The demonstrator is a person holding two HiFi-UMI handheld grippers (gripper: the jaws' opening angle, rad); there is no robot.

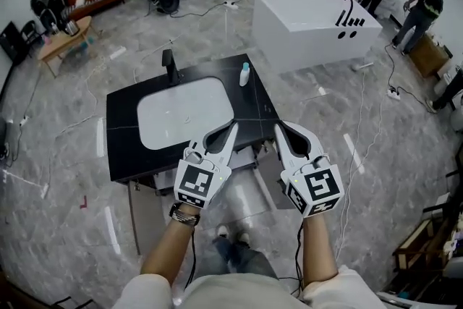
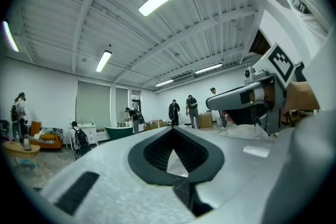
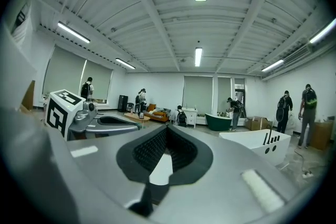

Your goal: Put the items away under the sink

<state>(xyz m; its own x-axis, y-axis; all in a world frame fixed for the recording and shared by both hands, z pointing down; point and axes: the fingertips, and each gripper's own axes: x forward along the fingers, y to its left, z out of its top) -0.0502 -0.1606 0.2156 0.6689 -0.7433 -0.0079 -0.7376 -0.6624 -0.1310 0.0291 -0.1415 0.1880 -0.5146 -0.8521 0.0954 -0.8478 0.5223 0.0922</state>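
A black vanity top [image 1: 123, 134] with a white basin [image 1: 184, 112] and a black tap [image 1: 170, 65] stands in front of me in the head view. A small white bottle with a blue cap [image 1: 244, 74] stands on the top's right side. My left gripper [image 1: 232, 127] and right gripper [image 1: 279, 127] hover side by side over the vanity's front edge. Both are shut with nothing in them. Each gripper view looks up at the room and ceiling past the closed left gripper [image 2: 173, 129] and right gripper [image 3: 167, 128]. The space under the sink is hidden.
A white bathtub [image 1: 311, 25] stands beyond the vanity on the right. Cables [image 1: 362, 148] run over the marble floor. A grey panel [image 1: 249, 195] juts from the vanity's front near my feet. Several people stand along the far wall, and a wooden table [image 1: 61, 40] sits far left.
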